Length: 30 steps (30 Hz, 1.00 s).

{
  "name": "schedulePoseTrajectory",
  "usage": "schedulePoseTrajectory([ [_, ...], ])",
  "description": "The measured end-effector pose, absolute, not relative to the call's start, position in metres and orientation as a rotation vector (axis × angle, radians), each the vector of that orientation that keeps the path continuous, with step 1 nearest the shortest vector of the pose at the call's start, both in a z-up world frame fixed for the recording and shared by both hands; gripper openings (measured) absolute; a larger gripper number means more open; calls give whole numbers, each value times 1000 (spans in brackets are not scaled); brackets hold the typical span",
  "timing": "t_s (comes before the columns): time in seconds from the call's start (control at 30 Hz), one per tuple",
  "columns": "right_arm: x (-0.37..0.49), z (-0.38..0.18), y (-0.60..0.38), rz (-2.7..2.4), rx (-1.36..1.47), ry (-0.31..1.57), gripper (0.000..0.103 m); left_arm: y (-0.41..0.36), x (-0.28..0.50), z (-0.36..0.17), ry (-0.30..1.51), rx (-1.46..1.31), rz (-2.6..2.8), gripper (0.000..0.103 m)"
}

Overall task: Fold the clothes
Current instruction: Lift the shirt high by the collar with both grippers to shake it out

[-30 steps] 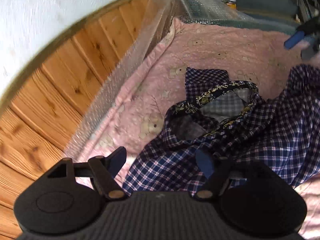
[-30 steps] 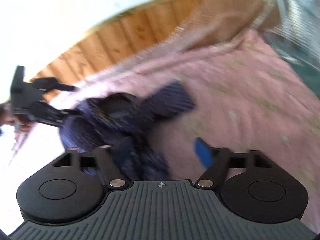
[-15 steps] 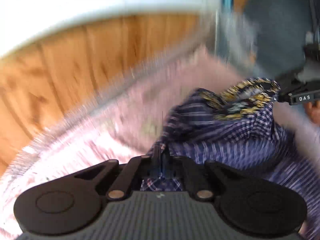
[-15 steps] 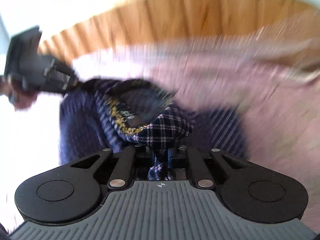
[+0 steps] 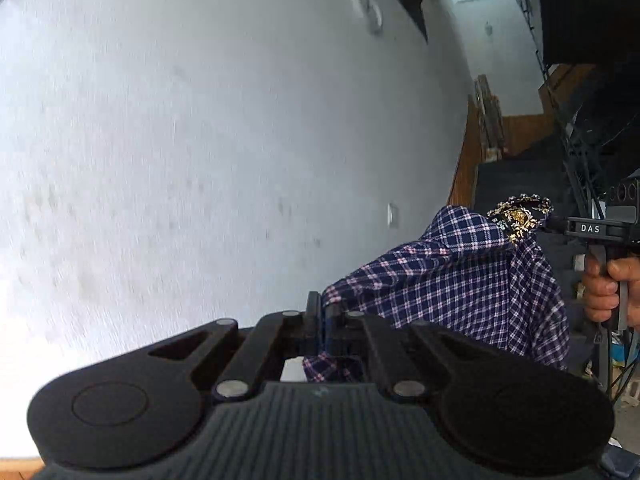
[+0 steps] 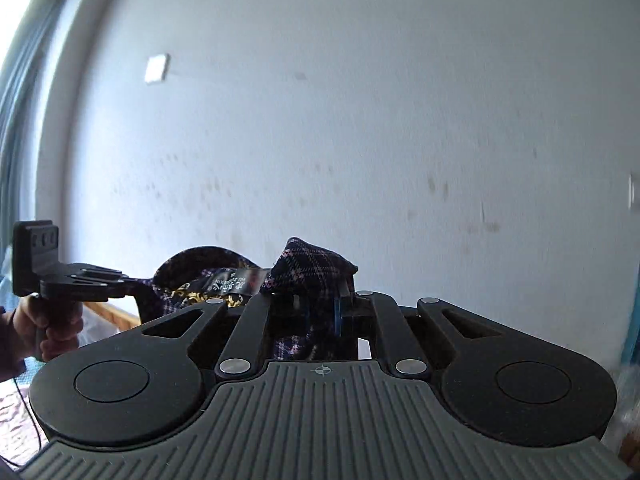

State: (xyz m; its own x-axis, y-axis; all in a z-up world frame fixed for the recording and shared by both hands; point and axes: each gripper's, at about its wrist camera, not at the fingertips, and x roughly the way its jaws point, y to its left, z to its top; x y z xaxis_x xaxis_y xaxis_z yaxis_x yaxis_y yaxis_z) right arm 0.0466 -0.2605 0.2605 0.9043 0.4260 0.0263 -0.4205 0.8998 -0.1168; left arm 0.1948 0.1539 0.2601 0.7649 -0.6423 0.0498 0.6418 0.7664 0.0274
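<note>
Both grippers pinch the plaid shirt [image 5: 452, 280] aloft before the white wall [image 5: 200, 140]: our left gripper [image 5: 320, 320] on its edge, right gripper [image 6: 320, 312] at the collar, cloth spanning between us

My left gripper [image 5: 322, 322] is clamped on a corner of the plaid shirt [image 5: 452, 280], which hangs in the air before a white wall [image 5: 200, 140]. At the right, the right gripper [image 5: 554, 225] pinches the gold-patterned collar [image 5: 518, 216], with a hand [image 5: 610, 290] on its handle. Stairs [image 5: 516, 176] rise behind.
</note>
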Motion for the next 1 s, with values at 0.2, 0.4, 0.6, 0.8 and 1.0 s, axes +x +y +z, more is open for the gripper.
schedulePoseTrajectory([
  [0.2, -69, 351, -238, 454, -183, -330, 7, 184, 64, 362, -330, 87, -601, 2],
  [0.4, -136, 389, -227, 471, -212, -467, 7, 187, -26, 408, -446, 189, -484, 2],
  [0.6, -149, 396, -217, 525, -213, -511, 7, 165, -71, 408, -455, 246, -433, 2],
  [0.8, -119, 402, -210, 584, -190, -441, 7, 164, -58, 404, -364, 261, -366, 3],
  [1.0, 28, 349, -180, 616, -192, -132, 7, 164, 75, 331, 17, 221, -258, 3],
])
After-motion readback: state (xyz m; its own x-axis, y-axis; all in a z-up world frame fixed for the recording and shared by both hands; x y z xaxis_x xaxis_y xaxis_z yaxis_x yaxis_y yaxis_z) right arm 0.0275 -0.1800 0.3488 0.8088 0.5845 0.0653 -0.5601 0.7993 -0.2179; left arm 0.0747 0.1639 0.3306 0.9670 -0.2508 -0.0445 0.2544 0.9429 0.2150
